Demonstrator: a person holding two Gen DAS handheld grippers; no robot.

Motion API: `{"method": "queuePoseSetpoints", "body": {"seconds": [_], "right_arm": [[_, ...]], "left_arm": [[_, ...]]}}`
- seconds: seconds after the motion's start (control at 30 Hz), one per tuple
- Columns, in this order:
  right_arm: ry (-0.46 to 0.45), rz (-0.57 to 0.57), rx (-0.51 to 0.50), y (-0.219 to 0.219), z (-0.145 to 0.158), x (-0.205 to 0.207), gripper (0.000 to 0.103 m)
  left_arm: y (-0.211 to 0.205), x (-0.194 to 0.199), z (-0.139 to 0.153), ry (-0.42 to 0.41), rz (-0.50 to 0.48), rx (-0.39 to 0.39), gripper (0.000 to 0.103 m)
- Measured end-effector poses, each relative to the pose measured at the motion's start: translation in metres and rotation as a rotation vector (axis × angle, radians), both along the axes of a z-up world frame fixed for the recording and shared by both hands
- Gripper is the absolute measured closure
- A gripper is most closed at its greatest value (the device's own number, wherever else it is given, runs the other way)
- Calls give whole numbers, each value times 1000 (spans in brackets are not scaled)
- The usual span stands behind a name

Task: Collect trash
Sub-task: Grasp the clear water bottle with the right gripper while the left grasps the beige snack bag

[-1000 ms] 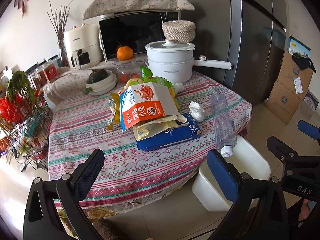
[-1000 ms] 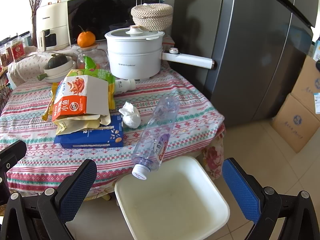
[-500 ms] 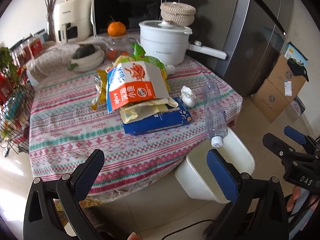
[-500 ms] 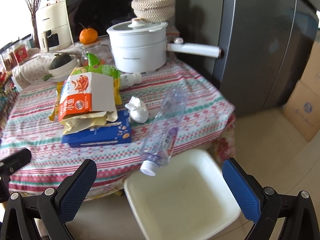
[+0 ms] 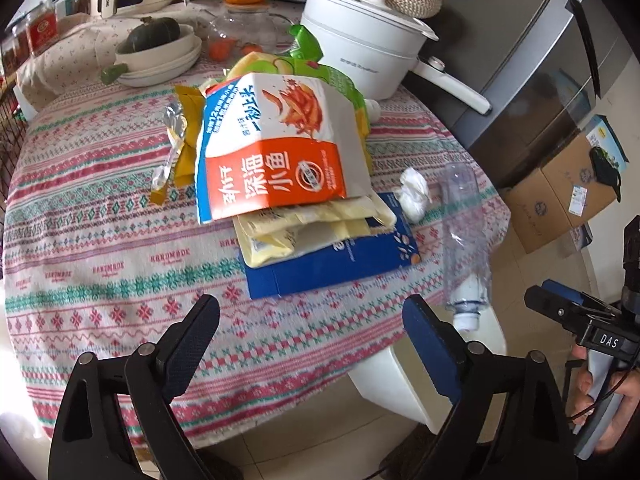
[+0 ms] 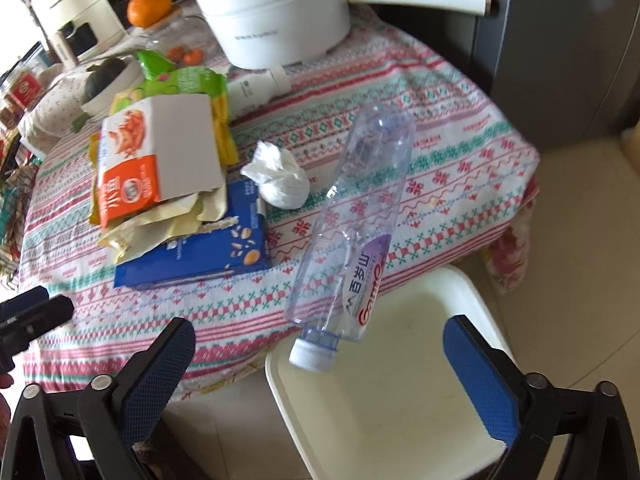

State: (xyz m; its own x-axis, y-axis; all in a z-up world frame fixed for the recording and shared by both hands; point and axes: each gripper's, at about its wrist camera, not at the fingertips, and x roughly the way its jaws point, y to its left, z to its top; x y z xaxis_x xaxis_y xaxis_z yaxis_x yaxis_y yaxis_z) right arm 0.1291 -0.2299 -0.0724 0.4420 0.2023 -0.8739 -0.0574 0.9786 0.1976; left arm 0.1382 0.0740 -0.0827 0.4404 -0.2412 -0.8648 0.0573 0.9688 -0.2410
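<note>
While both claws hang over the near edge of the surface (image 5: 92, 248), nothing is gripped yet: the left claw (image 5: 310, 344) is wide with its jaws closing on empty air, and the right claw (image 6: 320, 364) stands wide and empty too. The trash lies in a heap around the middle of the cloth: a snack bag (image 5: 276, 148) on top of crumpled wrappers (image 5: 304, 228) and a blue box (image 5: 332, 260), with a tissue wad (image 6: 280, 180) at three o'clock of the heap and a clear bottle (image 6: 352, 232) further to three o'clock, its cap poking past the edge above the white bin (image 6: 400, 412). The best start is probably the bottle, since the right claw is nearest; close across its body, not the slippery cap, then release over the bin. The bin's far wall is cut off under the surface, the bottle's label blurs, and how many wrappers sit beneath the bag cannot be told.
</note>
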Motion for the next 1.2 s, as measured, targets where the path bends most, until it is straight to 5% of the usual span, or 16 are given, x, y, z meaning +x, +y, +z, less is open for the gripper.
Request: {"method": "queuePoseSetpoints", "body": {"seconds": [0.43,0.5,0.7,0.97,1.2], "right_arm": [[146,-42,157,-11,-62,67,17],[158,-61,169,-11,-69,72,18],[214,-106,201,-11,-93,79,31],[209,-144,296,-24,-90,72,38],[114,-119,308,-32,-49,54,39]], "left_arm": [[-11,53,-47,-31,-33,112,49],[-10,57,-53,-25,-15,119,63],[-7,62,-55,-52,15,144,82],[-16,51,-38,-79,-18,159,89],[-10,30,-18,-59,-49,95,90]]}}
